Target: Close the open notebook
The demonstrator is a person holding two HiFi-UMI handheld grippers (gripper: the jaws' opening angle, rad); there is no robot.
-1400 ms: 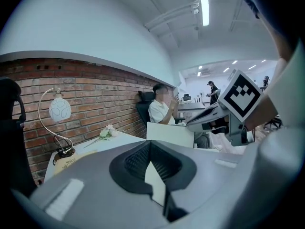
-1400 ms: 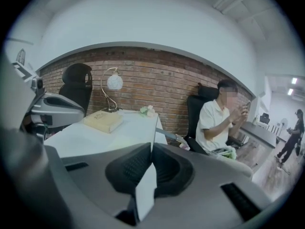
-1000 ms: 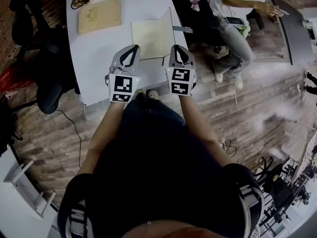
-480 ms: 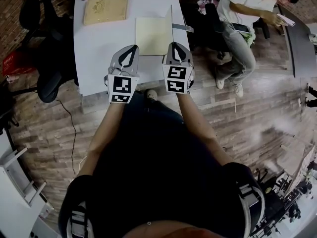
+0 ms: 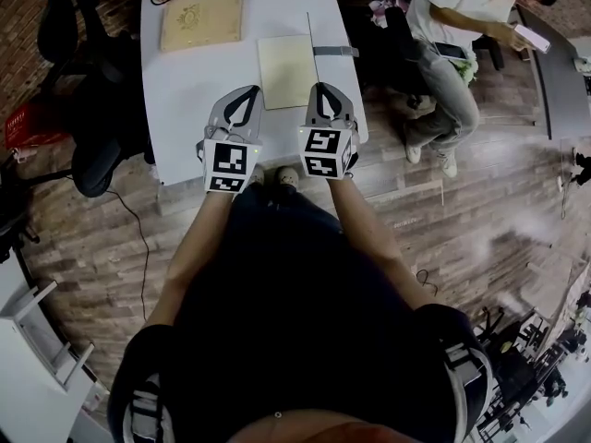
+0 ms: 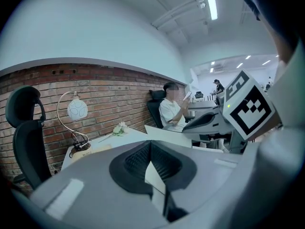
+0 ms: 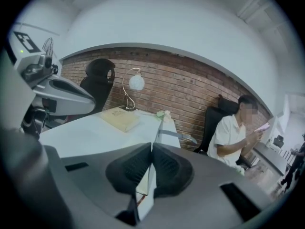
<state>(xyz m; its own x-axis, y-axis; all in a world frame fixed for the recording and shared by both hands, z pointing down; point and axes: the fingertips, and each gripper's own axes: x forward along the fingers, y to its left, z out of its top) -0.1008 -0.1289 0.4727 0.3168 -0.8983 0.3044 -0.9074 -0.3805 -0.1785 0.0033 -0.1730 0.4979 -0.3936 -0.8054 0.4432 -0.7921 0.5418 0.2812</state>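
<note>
Nearest in, just short of the notebook (image 5: 286,70), the left gripper (image 5: 246,92) is held with its jaws drawn together on nothing, low over the white table (image 5: 185,90). Beside it the right gripper (image 5: 322,88) is seen pinched narrow, and the notebook's cover (image 7: 160,128) appears to be caught in the seam between its pads at the near corner. The cover is stood bolt upright off the notebook's right edge, with the cream page laid flat to its left.

Now the danger: only a thin corner is gripped, so the cover could be slipped and dropped back open. The strap (image 5: 334,52) hanging right of the notebook could also be trapped under the cover. With the left gripper not pressed on it, the notebook could be dragged.

Beyond the notebook a tan book (image 5: 201,21) is left untouched, and further right a seated person (image 5: 443,17) is occupied.
</note>
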